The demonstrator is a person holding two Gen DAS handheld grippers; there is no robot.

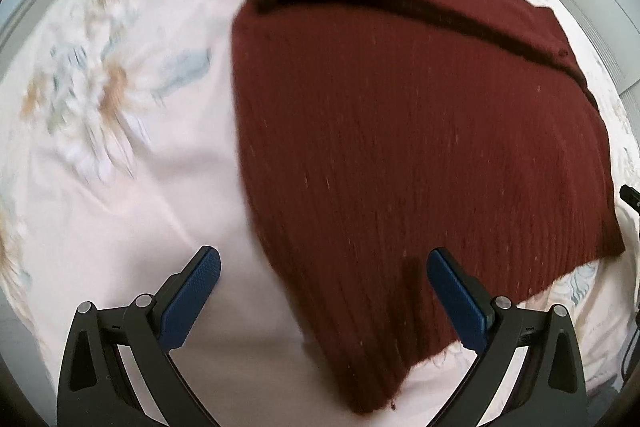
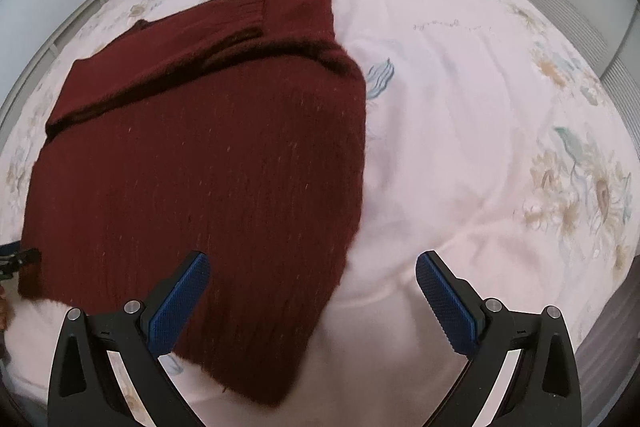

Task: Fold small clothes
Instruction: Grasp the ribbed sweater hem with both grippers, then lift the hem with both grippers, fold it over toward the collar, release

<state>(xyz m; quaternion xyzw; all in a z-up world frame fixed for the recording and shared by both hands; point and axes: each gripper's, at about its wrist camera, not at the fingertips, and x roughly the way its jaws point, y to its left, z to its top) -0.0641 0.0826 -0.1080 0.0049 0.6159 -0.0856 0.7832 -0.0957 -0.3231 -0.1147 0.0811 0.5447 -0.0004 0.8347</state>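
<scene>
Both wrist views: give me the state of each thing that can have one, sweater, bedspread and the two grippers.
Sweater: partly folded, lying flat on the bedspread, one layer doubled over across its far part.
Bedspread: spread out, lightly creased.
Left gripper: jaws open, holding nothing, above the sweater's near corner.
Right gripper: jaws open, holding nothing, above the sweater's near edge.

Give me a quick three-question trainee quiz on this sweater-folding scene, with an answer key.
1. True or false: the left gripper grips the sweater.
2. The sweater lies on: A) a wooden floor, B) a floral bedspread, C) a chair.
3. How do the right gripper's jaws stand?

Key: 1. False, its jaws are open around the near hem. 2. B. 3. Open, holding nothing.
</scene>
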